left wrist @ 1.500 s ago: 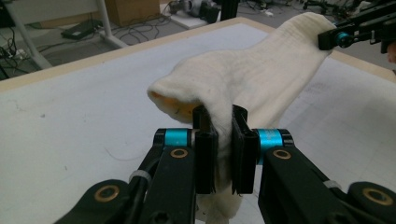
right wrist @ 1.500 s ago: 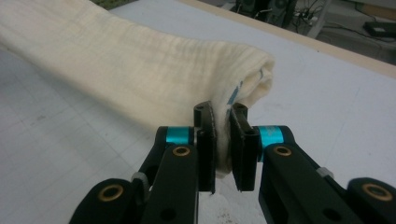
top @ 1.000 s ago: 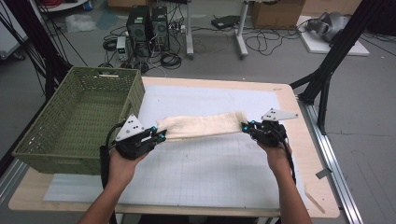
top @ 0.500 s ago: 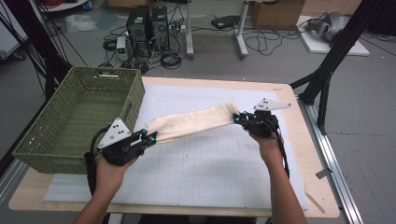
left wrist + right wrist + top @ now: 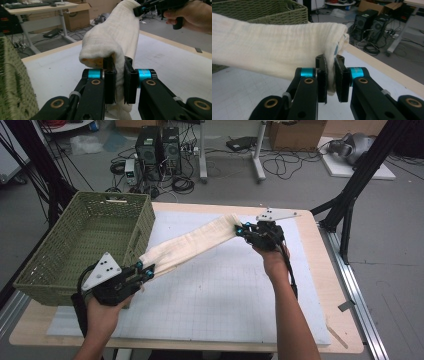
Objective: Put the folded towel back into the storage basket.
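Note:
A long cream cloth point(image 5: 192, 242) hangs stretched in the air between both grippers, running from the near left to the far right above the table. My left gripper point(image 5: 145, 271) is shut on its near end, beside the basket's front corner; the left gripper view has the cloth point(image 5: 117, 37) pinched between the black jaws of that gripper point(image 5: 120, 75). My right gripper point(image 5: 242, 230) is shut on the far end, over the mat's far right part. In the right gripper view the cloth point(image 5: 274, 52) bunches between the jaws of the right gripper point(image 5: 331, 75).
A green woven basket point(image 5: 80, 245) stands on the table's left side, close to my left hand. A white gridded mat point(image 5: 220, 295) covers the wooden table point(image 5: 320, 270). Computers, cables and desk legs lie on the floor beyond the far edge.
The left gripper has moved toward the near left and the right gripper toward the far side, so the cloth now runs on a diagonal, pulled longer, off the mat.

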